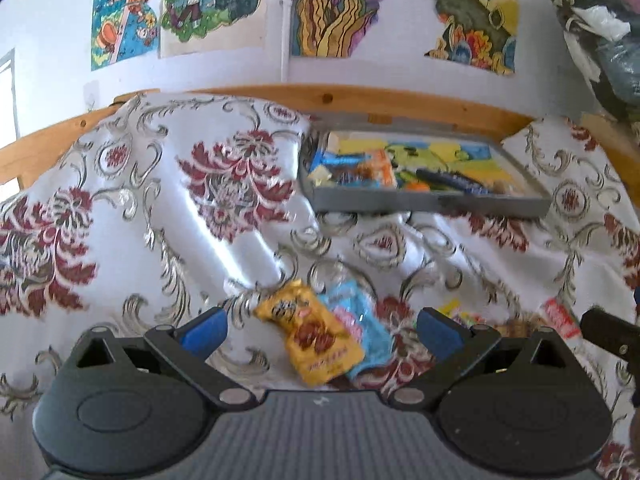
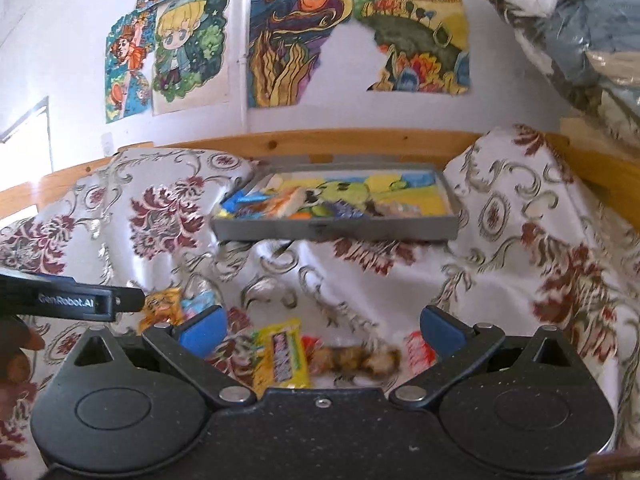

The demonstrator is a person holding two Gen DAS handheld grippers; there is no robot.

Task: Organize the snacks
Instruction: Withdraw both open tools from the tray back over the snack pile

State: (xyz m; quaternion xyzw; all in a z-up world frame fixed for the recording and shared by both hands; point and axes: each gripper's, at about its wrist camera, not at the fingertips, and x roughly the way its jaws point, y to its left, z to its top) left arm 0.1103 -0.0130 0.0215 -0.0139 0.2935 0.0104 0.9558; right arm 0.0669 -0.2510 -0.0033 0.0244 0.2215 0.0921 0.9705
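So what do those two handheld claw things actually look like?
Each gripper, left and right, is black plastic: two rounded housings with oval insets, angled link arms joined by silver pins, and blue pads on the fingertips. The right wrist view shows white "GenRobot.AI" lettering on the left gripper's side.

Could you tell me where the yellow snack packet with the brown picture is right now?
In the left wrist view, the yellow snack packet with the brown picture lies on the floral cloth between the open left tongs, overlapping a light blue packet on its right.
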